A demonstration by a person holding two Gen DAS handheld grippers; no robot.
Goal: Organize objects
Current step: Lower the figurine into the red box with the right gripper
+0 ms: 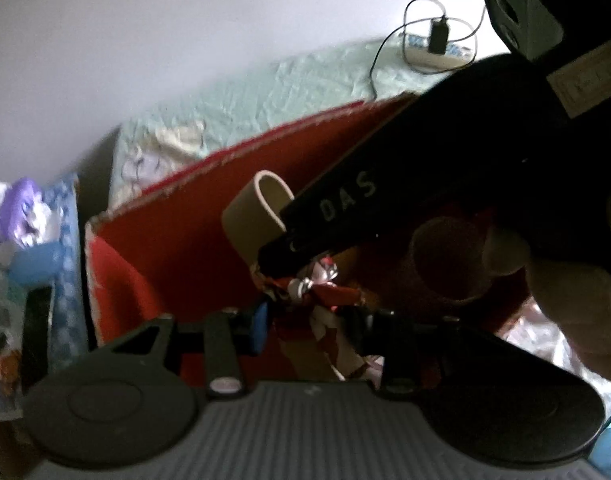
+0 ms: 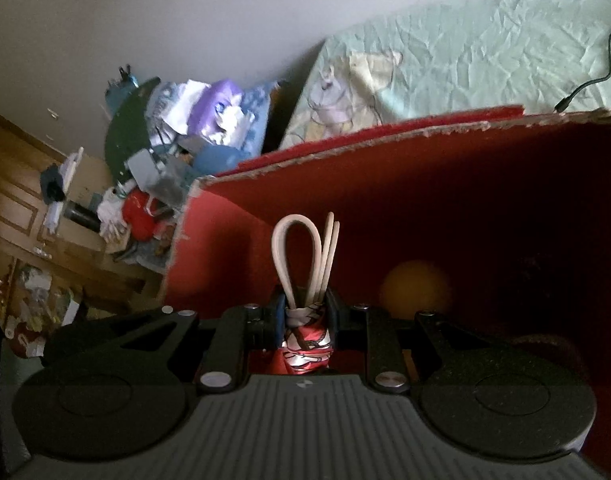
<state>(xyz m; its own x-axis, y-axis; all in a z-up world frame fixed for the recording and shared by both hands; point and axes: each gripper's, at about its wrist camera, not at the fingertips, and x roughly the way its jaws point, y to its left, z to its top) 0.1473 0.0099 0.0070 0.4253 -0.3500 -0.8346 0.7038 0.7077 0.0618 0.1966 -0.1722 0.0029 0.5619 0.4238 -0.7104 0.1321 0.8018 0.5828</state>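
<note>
A red patterned cloth bundle with cream looped handles [image 2: 305,264] is pinched in my right gripper [image 2: 306,326], which is shut on it over the inside of a red cardboard box [image 2: 445,184]. In the left wrist view the right gripper's black body [image 1: 425,184] reaches in from the upper right, holding the red bundle [image 1: 325,292] and its cream loop [image 1: 257,212]. My left gripper [image 1: 307,328] sits just below the bundle with its fingers on either side of the hanging cloth; whether they grip it is unclear.
The box has ragged edges [image 2: 385,136] and holds a dim orange ball [image 2: 415,292]. A green sheet [image 2: 485,52] with a charger and power strip [image 1: 437,40] lies behind. A pile of clutter [image 2: 177,128] sits left, by wooden furniture [image 2: 21,208].
</note>
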